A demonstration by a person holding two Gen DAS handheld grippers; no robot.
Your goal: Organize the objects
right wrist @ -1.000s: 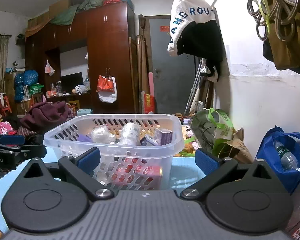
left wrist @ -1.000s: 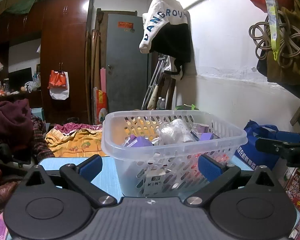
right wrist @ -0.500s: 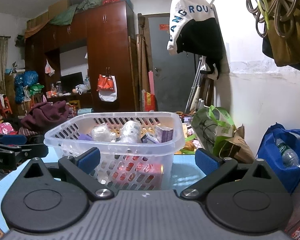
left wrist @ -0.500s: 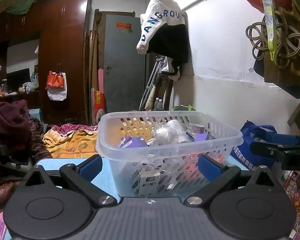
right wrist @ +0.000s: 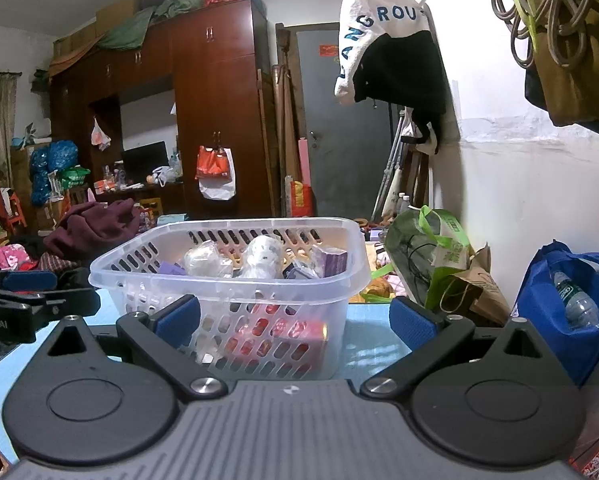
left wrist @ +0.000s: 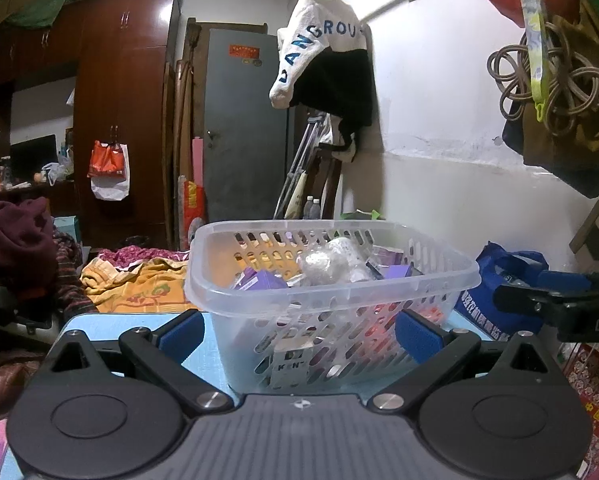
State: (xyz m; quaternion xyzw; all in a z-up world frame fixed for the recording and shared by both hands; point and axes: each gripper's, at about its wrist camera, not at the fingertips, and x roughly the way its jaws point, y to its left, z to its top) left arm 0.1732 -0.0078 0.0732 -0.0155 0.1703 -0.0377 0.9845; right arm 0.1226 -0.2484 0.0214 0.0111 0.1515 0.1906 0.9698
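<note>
Two grippers: both face one clear plastic basket on a light blue table, one from either side of its near end.
Wardrobe (right wrist: 215,92): dark red wood fills the far wall, with bundles stacked on top.
Table (right wrist: 373,344): its blue top carries the basket, well forward of the cluttered room behind.
Basket (left wrist: 331,292): a slotted, see-through tub standing upright on the table, holding purple boxes, a crinkled clear-wrapped bundle and a white roll; red packaging shows through its lower slots.
Blue bag (right wrist: 567,300): set by the white wall on the right, a water bottle inside it.
Left gripper (left wrist: 299,330): fingers spread wide, blue pads empty, the basket's near wall framed between them without touching.
Right gripper (right wrist: 295,322): fingers likewise spread and holding nothing; the basket sits ahead and a little left of centre, its wall rising just behind the left pad.
Purple box (right wrist: 333,262): leans against the basket's right inner wall.
</note>
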